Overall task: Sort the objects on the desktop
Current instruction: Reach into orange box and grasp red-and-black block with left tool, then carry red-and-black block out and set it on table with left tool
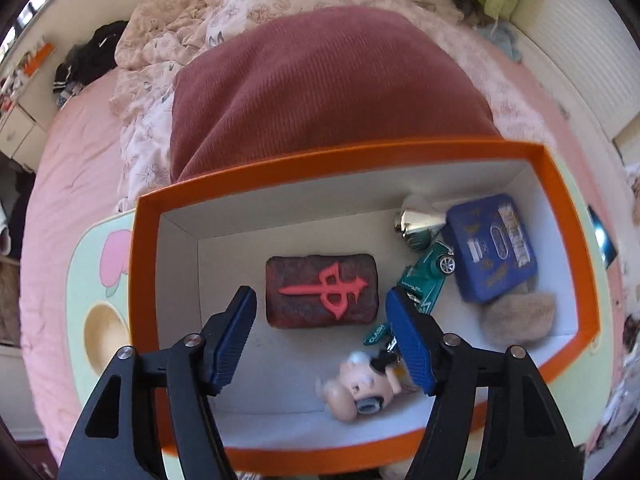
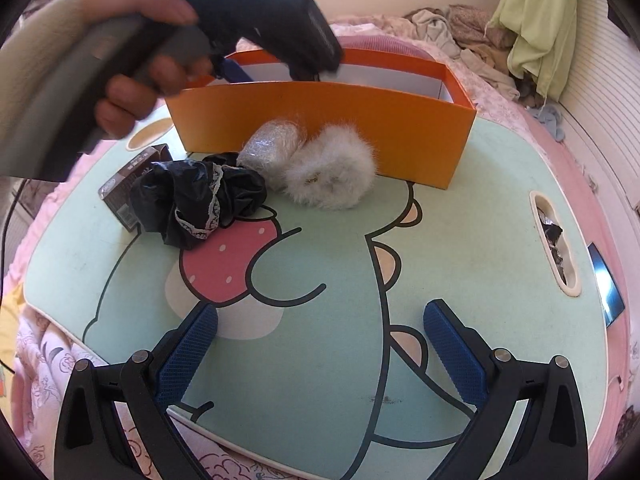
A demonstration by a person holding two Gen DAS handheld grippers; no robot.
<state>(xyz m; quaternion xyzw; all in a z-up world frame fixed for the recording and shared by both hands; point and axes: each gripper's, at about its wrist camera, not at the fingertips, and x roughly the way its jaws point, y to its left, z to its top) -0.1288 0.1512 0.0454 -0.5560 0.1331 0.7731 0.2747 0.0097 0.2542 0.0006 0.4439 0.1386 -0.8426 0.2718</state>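
My left gripper (image 1: pixel 320 300) is open and empty, held over the orange box (image 1: pixel 344 160). Inside lie a dark red block with a pink symbol (image 1: pixel 322 290), a green toy car (image 1: pixel 426 276), a blue tin (image 1: pixel 492 246), a silver bell (image 1: pixel 418 222), a beige fluffy ball (image 1: pixel 520 316) and a pig figure (image 1: pixel 362 386). My right gripper (image 2: pixel 320 324) is open and empty above the cartoon lap table (image 2: pixel 460 240). On the table by the box (image 2: pixel 332 128) lie a white fluffy scrunchie (image 2: pixel 332 170), a wrapped roll (image 2: pixel 270 148), a black lace scrunchie (image 2: pixel 200 200) and a dark packet (image 2: pixel 126 190).
The lap table stands on a bed with pink sheets. A dark red cushion (image 1: pixel 320 88) lies behind the box. A slot (image 2: pixel 554 240) at the table's right edge holds wrappers. A phone (image 2: pixel 606 284) lies on the bed to the right. Clothes are piled at the back.
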